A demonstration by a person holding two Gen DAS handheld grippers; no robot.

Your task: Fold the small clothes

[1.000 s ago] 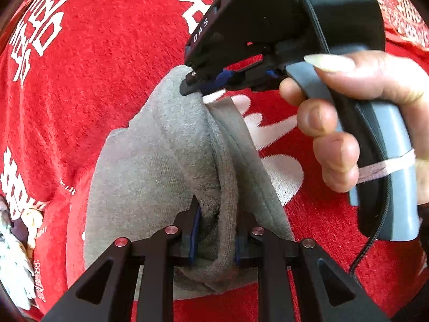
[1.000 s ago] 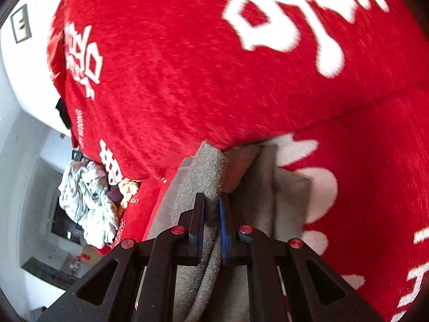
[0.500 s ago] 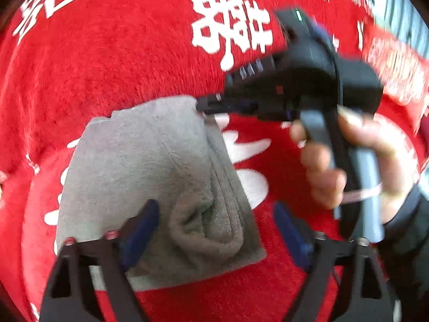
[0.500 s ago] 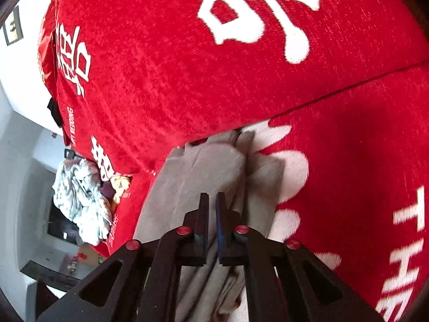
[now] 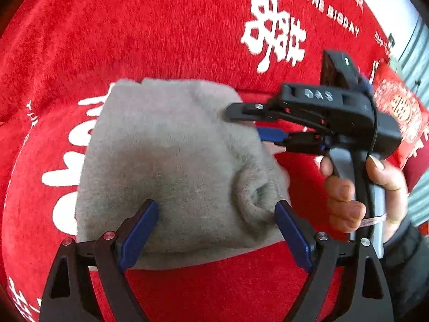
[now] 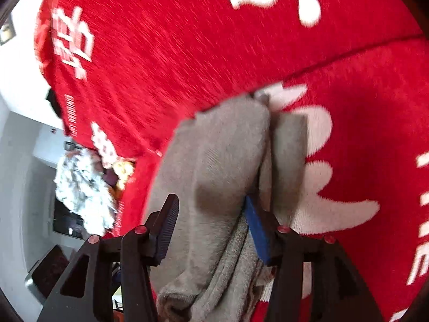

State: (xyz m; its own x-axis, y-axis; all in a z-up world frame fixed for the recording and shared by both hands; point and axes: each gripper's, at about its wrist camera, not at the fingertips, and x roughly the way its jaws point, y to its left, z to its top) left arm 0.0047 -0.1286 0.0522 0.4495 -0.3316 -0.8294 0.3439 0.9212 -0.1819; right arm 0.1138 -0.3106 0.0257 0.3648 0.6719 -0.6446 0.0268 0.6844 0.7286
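A small grey fleece garment [image 5: 174,166] lies folded on the red blanket [image 5: 161,40]. My left gripper [image 5: 214,214] hovers over its near edge with the jaws wide open; both blue pads are clear of the cloth. At the garment's far right edge my right gripper [image 5: 248,123] is held by a person's hand [image 5: 346,198]. In the right wrist view the garment [image 6: 219,161] runs between the right gripper's [image 6: 210,212] fingers. These jaws are opening. The left pad is off the cloth, and the blue pad [image 6: 254,228] lies along a fold.
The red blanket [image 6: 187,40] with white characters covers the whole surface and has a seam across it. A pile of patterned clothes [image 6: 80,187] lies past its left edge, above a room floor. A red printed bag [image 5: 399,110] sits at the right.
The left gripper let go of the grey garment, opened wide and drew back. The right gripper's jaws, shut on the cloth before, have parted. The garment now lies flatter.
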